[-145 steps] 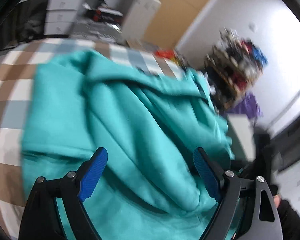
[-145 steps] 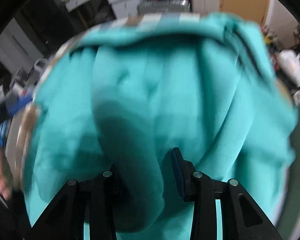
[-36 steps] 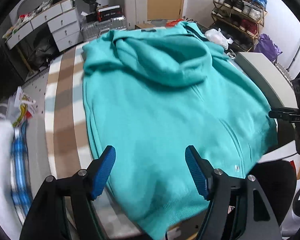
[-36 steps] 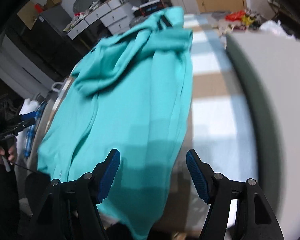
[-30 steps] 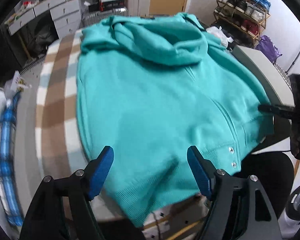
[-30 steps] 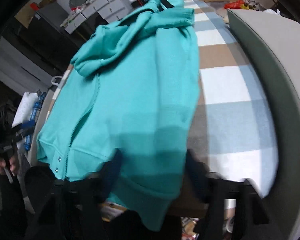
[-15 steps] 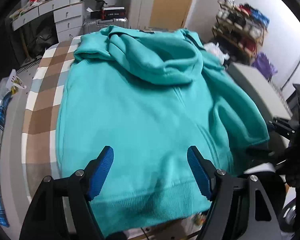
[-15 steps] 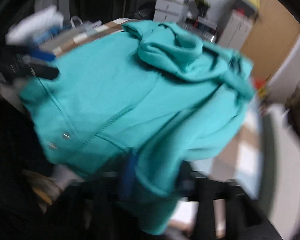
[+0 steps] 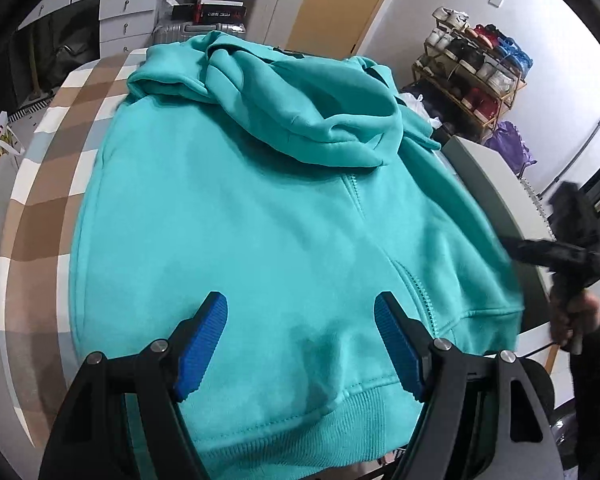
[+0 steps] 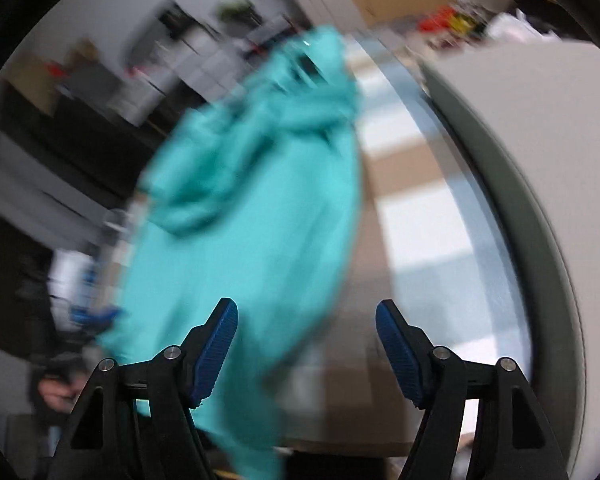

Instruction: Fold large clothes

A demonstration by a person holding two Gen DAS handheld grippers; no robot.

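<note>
Left wrist: teal hoodie (image 9: 268, 216) flat on checked table (image 9: 40, 216), nothing gripped.

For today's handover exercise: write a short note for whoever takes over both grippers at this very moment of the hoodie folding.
Left gripper: open, empty, hovering above the hem of the teal zip hoodie.
Right gripper: jaws wide and just closing slightly, nothing between them; its view is motion-blurred, off the hoodie's right edge.
Hoodie: spread front up on the checked tablecloth, zipper closed, hood flopped onto the chest, hem hanging over the near table edge.
Done: garment laid out roughly flat.
Left: no body fold shows yet; sleeve positions cannot be told. Fold the sides in, tuck the hood, then fold lengthwise.
</note>
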